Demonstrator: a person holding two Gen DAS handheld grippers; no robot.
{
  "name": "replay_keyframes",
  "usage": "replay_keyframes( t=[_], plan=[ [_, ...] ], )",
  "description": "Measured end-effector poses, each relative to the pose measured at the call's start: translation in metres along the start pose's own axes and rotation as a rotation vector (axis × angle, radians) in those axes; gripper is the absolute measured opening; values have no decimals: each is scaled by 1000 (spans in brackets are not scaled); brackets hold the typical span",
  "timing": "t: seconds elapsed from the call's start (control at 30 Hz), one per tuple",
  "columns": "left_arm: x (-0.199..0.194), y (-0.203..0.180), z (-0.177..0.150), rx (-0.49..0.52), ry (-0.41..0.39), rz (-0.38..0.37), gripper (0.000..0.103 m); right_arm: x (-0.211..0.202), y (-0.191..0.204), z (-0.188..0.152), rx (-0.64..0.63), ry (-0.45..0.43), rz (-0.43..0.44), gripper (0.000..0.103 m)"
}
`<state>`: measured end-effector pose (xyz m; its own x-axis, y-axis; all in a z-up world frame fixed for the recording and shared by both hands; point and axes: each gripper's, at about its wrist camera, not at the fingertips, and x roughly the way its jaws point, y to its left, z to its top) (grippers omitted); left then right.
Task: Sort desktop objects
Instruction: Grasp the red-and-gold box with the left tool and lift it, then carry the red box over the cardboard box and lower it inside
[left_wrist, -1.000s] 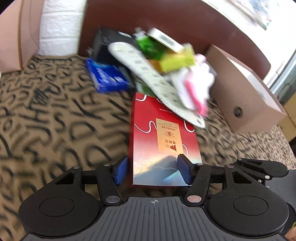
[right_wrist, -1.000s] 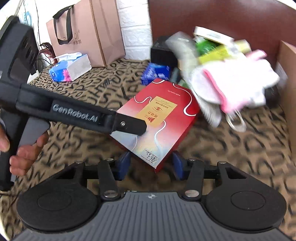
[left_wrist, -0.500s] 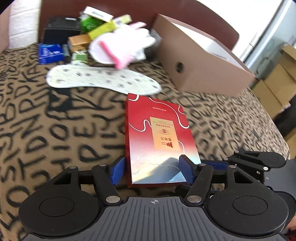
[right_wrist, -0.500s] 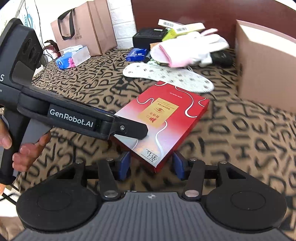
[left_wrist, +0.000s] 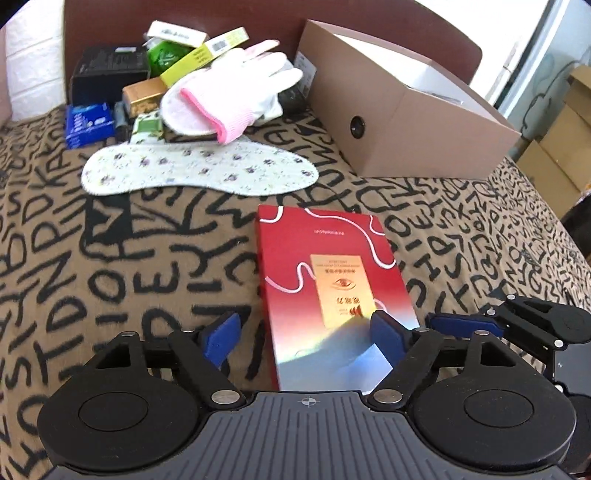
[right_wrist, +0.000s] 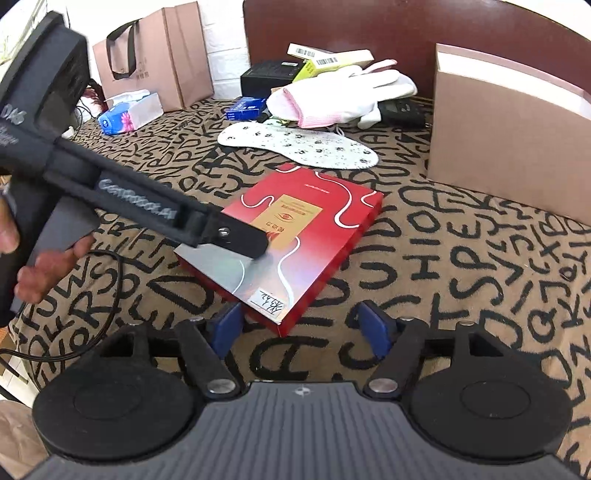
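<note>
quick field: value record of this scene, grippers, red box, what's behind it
left gripper: open, jaws either side of the red box's near end
right gripper: open, at the box's near corner
red box: flat on the patterned cloth
insole: flat behind the box
glove: on the pile at the back
cardboard box: back right

Ahead of the claws lie one red box (left_wrist: 325, 291), one floral insole (left_wrist: 199, 171), one white glove with a pink cuff (left_wrist: 236, 96), one open cardboard box (left_wrist: 406, 107), one blue packet (left_wrist: 88, 123) and one black box (left_wrist: 109, 74). One paper bag (right_wrist: 159, 55) and one tissue pack (right_wrist: 129, 112) sit far left.
</note>
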<state>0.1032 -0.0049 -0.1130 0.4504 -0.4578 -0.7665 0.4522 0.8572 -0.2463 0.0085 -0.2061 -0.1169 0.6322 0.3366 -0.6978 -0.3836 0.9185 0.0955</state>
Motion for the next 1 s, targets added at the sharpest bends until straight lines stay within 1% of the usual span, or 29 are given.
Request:
replay_keyframes(
  t=[0.07, 0.13, 0.2, 0.27, 0.33, 0.43, 0.47, 0.5, 0.53, 0.6, 0.63, 0.67, 0.7, 0.77, 0.9, 1.0],
  plan=[
    [3, -1, 3, 7, 8, -6, 86, 2, 1, 2, -28, 1, 4, 74],
    [5, -2, 6, 9, 15, -19, 81, 3, 2, 2, -40, 4, 5, 75],
    [5, -3, 7, 12, 20, -28, 79, 3, 2, 2, -41, 8, 9, 76],
    [6, -5, 6, 19, 23, -26, 79, 4, 4, 2, -53, 11, 10, 77],
    [7, -6, 6, 23, 22, -29, 82, 4, 4, 4, -55, 11, 13, 77],
    [7, -7, 5, 34, 22, -30, 82, 8, 6, 7, -64, 5, 13, 78],
    [7, -7, 5, 45, 25, -35, 81, 9, 8, 7, -76, -4, 16, 78],
    [7, -7, 5, 59, 28, -40, 75, 10, 9, 7, -92, -14, 22, 78],
    [7, -7, 5, 68, 30, -41, 73, 12, 10, 6, -102, -17, 26, 78],
    [7, -6, 6, 62, 30, -44, 73, 15, 12, 6, -119, -16, 31, 78],
    [7, -5, 6, 57, 28, -45, 77, 16, 12, 7, -119, -19, 34, 80],
    [8, -5, 5, 52, 26, -48, 78, 16, 12, 8, -119, -14, 37, 80],
    [8, -6, 5, 54, 24, -46, 78, 16, 12, 8, -115, -14, 38, 79],
    [7, -10, 4, 62, 22, -33, 72, 15, 10, 9, -103, -15, 40, 79],
    [5, -16, 4, 56, 20, -6, 69, 13, 11, 8, -95, -4, 38, 78],
    [1, -25, 3, 61, 13, 1, 69, 8, 8, 8, -77, -1, 46, 78]
  ],
)
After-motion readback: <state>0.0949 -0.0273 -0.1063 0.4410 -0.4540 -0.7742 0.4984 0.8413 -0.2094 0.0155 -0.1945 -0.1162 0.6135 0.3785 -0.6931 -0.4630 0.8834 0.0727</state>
